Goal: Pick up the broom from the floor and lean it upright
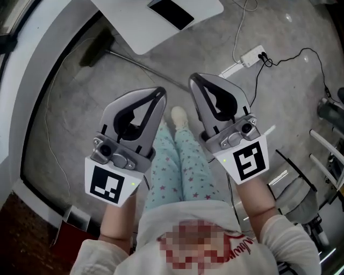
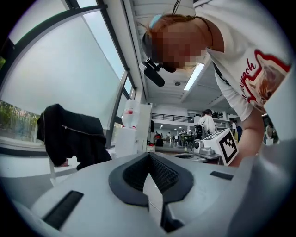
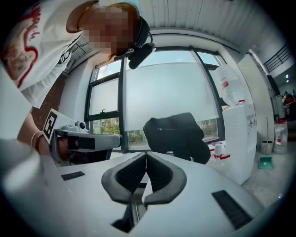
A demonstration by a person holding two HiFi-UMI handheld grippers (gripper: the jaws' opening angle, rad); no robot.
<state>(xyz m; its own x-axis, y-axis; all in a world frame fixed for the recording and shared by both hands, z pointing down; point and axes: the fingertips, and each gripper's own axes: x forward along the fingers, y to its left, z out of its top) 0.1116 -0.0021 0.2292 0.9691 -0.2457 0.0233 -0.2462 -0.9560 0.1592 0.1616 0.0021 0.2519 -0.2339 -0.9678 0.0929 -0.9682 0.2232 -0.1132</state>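
Observation:
In the head view the broom lies flat on the grey floor, its dark head (image 1: 98, 47) at upper left and its thin handle (image 1: 141, 66) running right toward my grippers. My left gripper (image 1: 161, 92) and right gripper (image 1: 193, 78) are held side by side above the floor, well short of the broom. The handle's near end passes out of sight behind their tips. Both are shut with nothing between the pads, as the left gripper (image 2: 149, 155) and the right gripper (image 3: 146, 155) show in their own views. The broom appears in neither gripper view.
A white table (image 1: 134, 32) with a dark slab (image 1: 171, 12) stands beyond the broom. A power strip (image 1: 251, 56) and cables lie at upper right, a chair (image 1: 301, 196) at right. My star-patterned legs and shoe (image 1: 179, 115) are below. A black jacket (image 2: 69, 134) hangs near a water dispenser (image 3: 240, 139).

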